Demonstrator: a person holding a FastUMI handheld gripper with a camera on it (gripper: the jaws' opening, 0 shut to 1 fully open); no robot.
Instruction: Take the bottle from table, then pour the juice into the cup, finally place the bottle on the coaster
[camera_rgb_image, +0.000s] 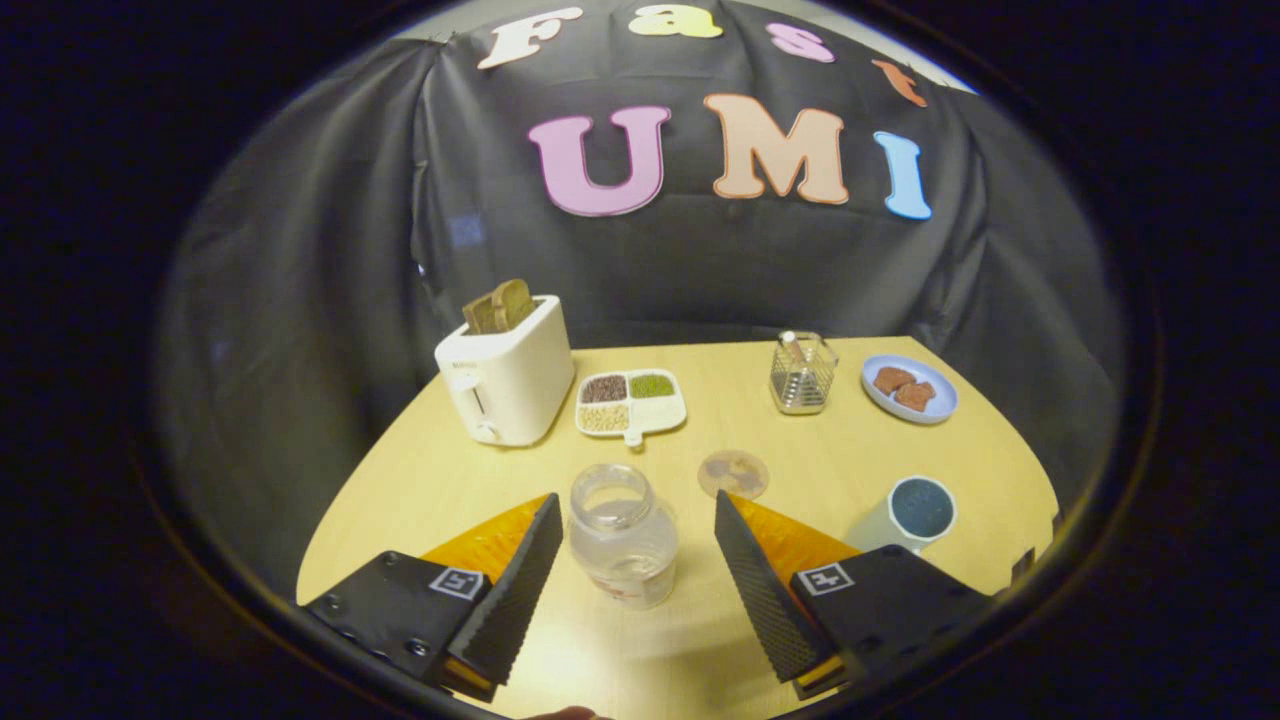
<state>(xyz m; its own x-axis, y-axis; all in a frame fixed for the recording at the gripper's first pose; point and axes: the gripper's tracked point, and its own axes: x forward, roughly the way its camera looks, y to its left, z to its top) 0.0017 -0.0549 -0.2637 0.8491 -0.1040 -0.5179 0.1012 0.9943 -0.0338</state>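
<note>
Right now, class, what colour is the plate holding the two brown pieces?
Pale blue plate, seen best in the gripper view.

In the lower centre of the frame the gripper (638, 520) stands spread wide, the clear bottle (623, 535) upright between its fingers, touching neither. Just beyond lies the coaster (733, 474); the cup (912, 513) sits at lower right on the table (850, 455).

Around the clear, lidless plastic bottle (622, 535), standing untouched between the spread fingers of the claw (638, 522), bare yellow bench (800, 450) lies open, with only the round brown coaster (733, 474) just beyond.
</note>
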